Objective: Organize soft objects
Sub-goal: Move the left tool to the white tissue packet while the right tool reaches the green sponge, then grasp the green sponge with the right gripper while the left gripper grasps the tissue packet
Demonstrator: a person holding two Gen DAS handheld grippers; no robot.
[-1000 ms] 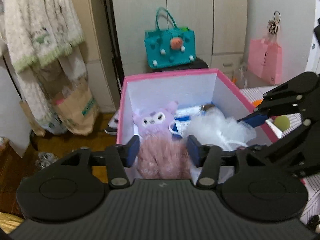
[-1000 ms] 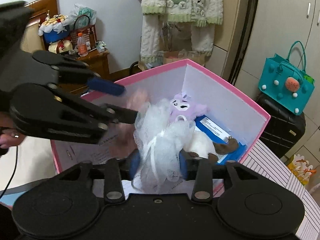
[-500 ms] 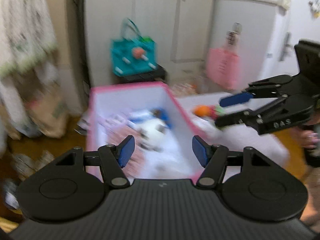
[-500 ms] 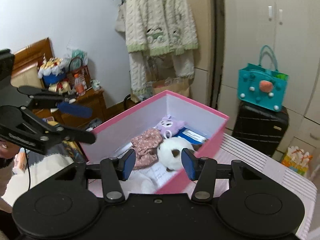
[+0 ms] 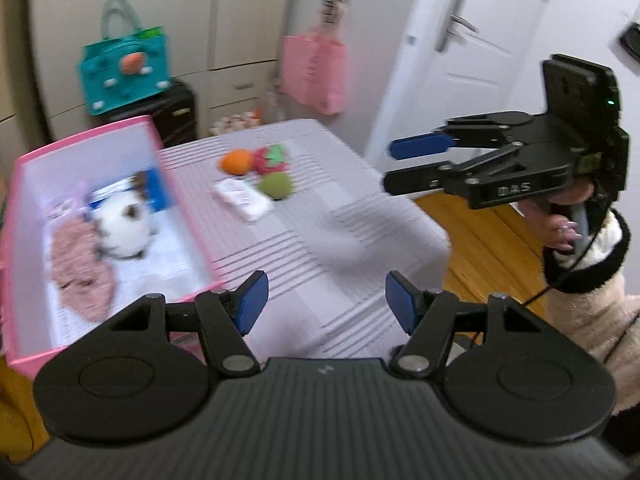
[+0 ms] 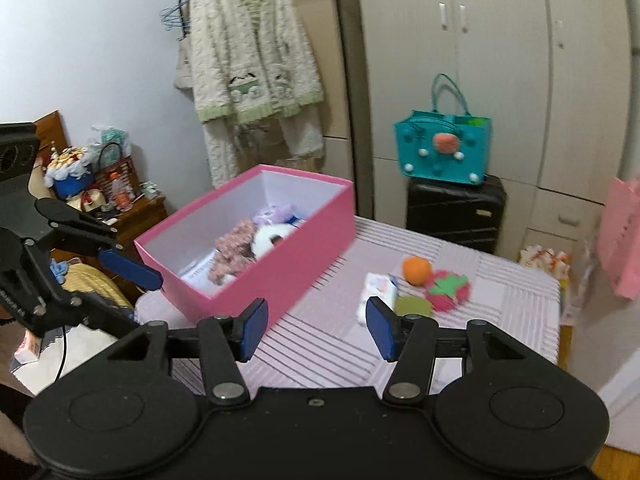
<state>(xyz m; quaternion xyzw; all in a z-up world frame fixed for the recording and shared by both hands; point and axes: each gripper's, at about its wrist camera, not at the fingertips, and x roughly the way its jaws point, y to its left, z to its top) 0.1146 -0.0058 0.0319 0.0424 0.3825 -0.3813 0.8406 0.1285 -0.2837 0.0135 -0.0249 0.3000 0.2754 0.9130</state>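
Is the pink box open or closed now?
Open. The pink box has no lid on top, and its white inside with soft toys shows from above.

Beige wardrobe point(image 6: 500, 80), white door point(image 5: 460, 60), wooden floor point(image 5: 492, 240), white walls.

The right gripper point(image 6: 316, 328) hangs above the striped counter point(image 6: 500, 320), fingers point(image 6: 252, 330) spread wide and empty. A pink box point(image 6: 280, 268) holds plush toys point(image 6: 272, 236). Well apart to its right lie an orange ball point(image 6: 417, 269), a green ball point(image 6: 414, 306), a red strawberry plush point(image 6: 448, 290) and a white packet point(image 6: 378, 290).
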